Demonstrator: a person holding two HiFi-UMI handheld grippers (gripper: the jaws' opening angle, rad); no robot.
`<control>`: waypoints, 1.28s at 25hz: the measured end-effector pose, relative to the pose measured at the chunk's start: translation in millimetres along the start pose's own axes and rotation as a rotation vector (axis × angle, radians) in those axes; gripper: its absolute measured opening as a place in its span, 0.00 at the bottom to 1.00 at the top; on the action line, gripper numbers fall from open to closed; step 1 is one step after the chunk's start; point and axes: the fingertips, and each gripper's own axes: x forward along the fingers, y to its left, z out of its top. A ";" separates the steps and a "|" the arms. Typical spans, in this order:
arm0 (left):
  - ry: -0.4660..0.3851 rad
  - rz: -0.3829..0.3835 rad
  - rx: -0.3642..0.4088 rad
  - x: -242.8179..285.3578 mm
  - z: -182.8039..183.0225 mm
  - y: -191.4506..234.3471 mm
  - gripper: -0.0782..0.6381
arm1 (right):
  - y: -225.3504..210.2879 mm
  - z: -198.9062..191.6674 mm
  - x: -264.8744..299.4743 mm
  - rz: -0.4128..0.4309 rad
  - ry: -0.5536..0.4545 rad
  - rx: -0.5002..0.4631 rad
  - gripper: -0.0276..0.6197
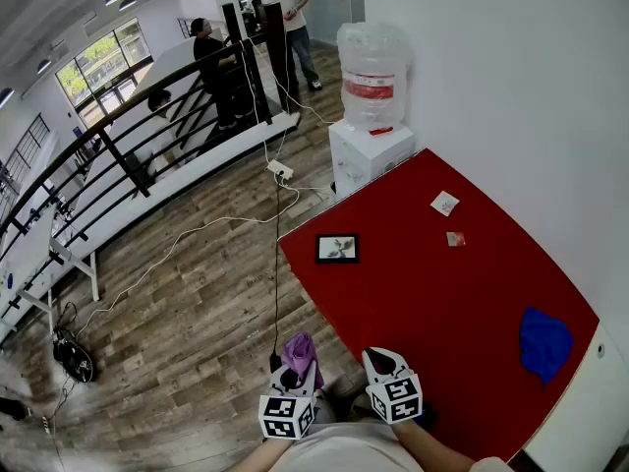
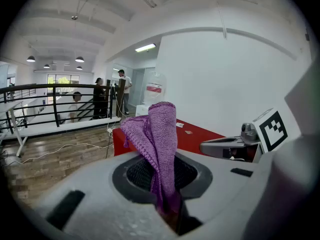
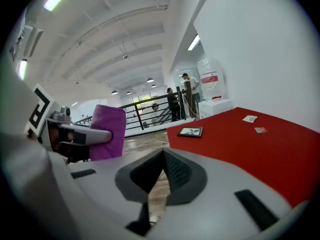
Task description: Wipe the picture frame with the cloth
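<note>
Picture frame [image 1: 337,249] lies flat on the red table [image 1: 442,303] in the head view, close to the table's left edge and well apart from both grippers. The left gripper [image 1: 298,370] hangs over the wooden floor [image 1: 187,303] just off the table's near corner, with a purple cloth [image 1: 298,347] bunched up out of its tip. The right gripper [image 1: 383,362] is just beside it, at the table's near edge. A blue cloth [image 1: 544,342] lies near the table's right edge, and two small cards [image 1: 444,203] lie farther up by the wall. A water dispenser [image 1: 371,116] stands past the far corner.

In the left gripper view the jaws are pinched tight on the purple cloth, which stands up between them in a folded bunch. The red table and the right gripper show behind it.

In the right gripper view the jaws are pressed together with nothing between them. The picture frame rests on the table ahead, near its edge, and the purple cloth in the left gripper shows at the left
</note>
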 end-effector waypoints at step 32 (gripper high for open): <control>0.035 -0.206 0.109 195.3 127.1 138.4 0.19 | -71.2 124.9 198.4 -0.210 -0.005 0.049 0.05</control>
